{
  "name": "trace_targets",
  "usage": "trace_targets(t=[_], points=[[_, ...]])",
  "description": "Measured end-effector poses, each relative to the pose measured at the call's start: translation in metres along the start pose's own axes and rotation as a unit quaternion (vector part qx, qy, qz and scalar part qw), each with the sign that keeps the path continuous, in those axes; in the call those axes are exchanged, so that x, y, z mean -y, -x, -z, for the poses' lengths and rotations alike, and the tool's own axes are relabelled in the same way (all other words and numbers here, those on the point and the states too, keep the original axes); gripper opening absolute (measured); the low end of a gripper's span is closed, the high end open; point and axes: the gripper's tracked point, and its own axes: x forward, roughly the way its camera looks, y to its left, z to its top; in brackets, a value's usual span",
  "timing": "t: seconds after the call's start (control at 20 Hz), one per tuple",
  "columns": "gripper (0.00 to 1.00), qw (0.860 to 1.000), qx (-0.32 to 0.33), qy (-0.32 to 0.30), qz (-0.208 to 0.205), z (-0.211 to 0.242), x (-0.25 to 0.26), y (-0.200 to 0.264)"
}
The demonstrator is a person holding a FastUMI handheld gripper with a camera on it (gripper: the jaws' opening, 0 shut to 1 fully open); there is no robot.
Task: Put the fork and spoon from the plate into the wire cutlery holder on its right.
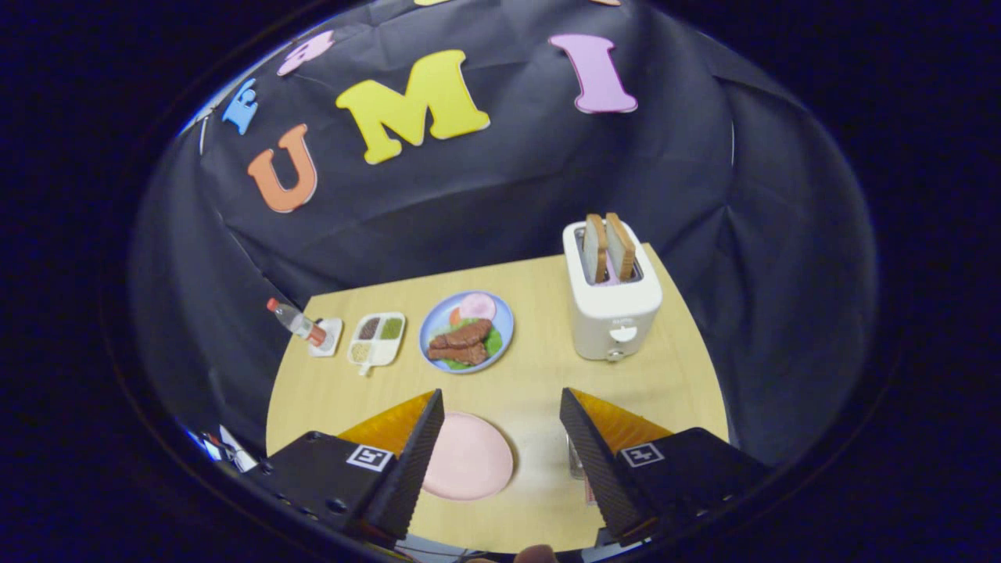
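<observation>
on the light wooden table [539,500], the far row begins with a small clear bottle with a red cap [295,320] lying tilted on a white square coaster [328,338]. just beside it is a white sectioned tray of grains [376,338], then a round blue plate of meat, ham and greens [467,331]. the hand-held gripper [501,414] hangs above the near table with its fingers wide apart, holding nothing. an empty round pink plate [469,457] lies partly under the left finger. the wire cutlery holder [576,461] is mostly hidden behind the right finger; its contents cannot be told. beyond the right finger a white toaster [612,309] holds two upright bread slices [609,247].
</observation>
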Motion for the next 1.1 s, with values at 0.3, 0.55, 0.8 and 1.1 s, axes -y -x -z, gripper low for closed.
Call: trace_targets(t=[0.3,0.55,0.8,1.1], points=[[0.9,0.983,0.182,0.04,0.006,-0.006,-0.011,0.052],[0.89,0.947,0.316,0.062,0.019,-0.002,-0.006,0.108],[0.89,0.934,0.351,0.056,0.037,0.009,0.012,0.138],[0.89,0.931,0.357,0.066,0.04,0.013,0.014,0.142]])
